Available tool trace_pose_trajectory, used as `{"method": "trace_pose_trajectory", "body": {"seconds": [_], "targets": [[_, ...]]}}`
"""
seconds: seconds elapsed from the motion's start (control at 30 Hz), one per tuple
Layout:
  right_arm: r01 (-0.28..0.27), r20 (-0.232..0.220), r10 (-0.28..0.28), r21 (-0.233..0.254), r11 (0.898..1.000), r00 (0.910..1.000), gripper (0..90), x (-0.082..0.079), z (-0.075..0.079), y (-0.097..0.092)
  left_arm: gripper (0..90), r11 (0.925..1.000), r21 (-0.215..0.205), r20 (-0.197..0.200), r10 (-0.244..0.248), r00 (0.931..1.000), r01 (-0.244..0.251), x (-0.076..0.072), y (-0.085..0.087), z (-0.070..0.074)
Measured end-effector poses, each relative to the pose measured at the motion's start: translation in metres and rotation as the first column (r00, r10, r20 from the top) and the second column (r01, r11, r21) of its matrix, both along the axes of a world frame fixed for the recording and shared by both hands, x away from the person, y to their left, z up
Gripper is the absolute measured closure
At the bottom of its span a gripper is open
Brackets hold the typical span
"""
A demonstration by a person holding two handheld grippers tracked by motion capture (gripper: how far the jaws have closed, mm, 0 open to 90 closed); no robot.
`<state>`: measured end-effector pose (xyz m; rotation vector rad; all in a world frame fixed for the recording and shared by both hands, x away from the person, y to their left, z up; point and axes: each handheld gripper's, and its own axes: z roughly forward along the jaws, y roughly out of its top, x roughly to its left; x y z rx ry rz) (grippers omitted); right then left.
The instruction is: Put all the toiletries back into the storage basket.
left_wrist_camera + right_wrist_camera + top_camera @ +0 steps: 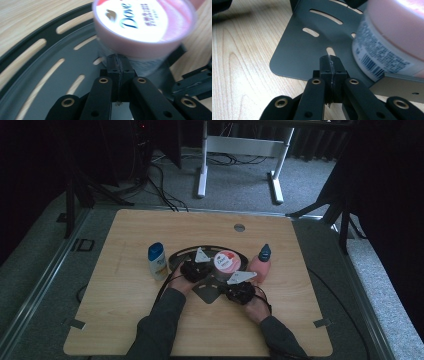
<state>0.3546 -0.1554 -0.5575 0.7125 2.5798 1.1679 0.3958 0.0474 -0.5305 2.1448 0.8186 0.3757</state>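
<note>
A round Dove jar [226, 261] with a pink and white lid stands on a black slotted metal plate [206, 294] at the table's middle. My left gripper [206, 269] is just left of the jar. In the left gripper view its jaws [117, 65] are shut with nothing between them, their tips close under the jar [142, 25]. My right gripper [226, 289] hovers over the plate's near part. It [329, 63] is shut and empty above the plate's rounded corner [294, 55], with the jar's barcoded side [387, 50] to the right.
A white bottle with a blue cap [157, 261] stands left of the plate. A pink bottle with a dark cap [260, 264] stands to its right. The wooden table [125, 320] has bare room in front and at both sides. A white desk frame [240, 150] stands beyond.
</note>
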Motion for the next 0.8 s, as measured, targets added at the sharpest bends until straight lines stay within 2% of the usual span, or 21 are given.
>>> {"method": "trace_pose_trajectory", "body": {"seconds": [0.13, 0.27, 0.43, 0.63, 0.8], "targets": [[-0.001, -0.003, 0.001, 0.003, 1.0, 1.0, 90.0, 0.0, 0.0, 0.0, 89.5, 1.0, -0.001, 0.003, 0.003, 1.0, -0.003, 0.001, -0.004, 0.0], [0.0, -0.006, 0.0, 0.006, 1.0, 1.0, 90.0, 0.0, 0.0, -0.001, 89.4, 0.9997, -0.004, -0.003, 0.026, 0.9997, -0.026, 0.005, -0.008, 0.001], [-0.001, -0.01, 0.001, 0.011, 1.0, 0.9999, 90.0, 0.001, -0.001, -0.001, 89.4, 0.9991, -0.024, -0.013, 0.036, 0.9993, -0.036, 0.009, -0.013, -0.001], [-0.001, -0.015, 0.001, 0.015, 1.0, 0.9999, 90.0, 0.001, -0.001, -0.002, 89.4, 0.999, -0.02, -0.018, 0.038, 0.9991, -0.039, 0.012, -0.025, -0.001], [-0.001, -0.013, 0.001, 0.014, 1.0, 0.9999, 90.0, 0.002, -0.001, -0.002, 89.4, 0.9979, -0.023, -0.023, 0.06, 0.998, -0.06, 0.014, -0.026, -0.001]]}}
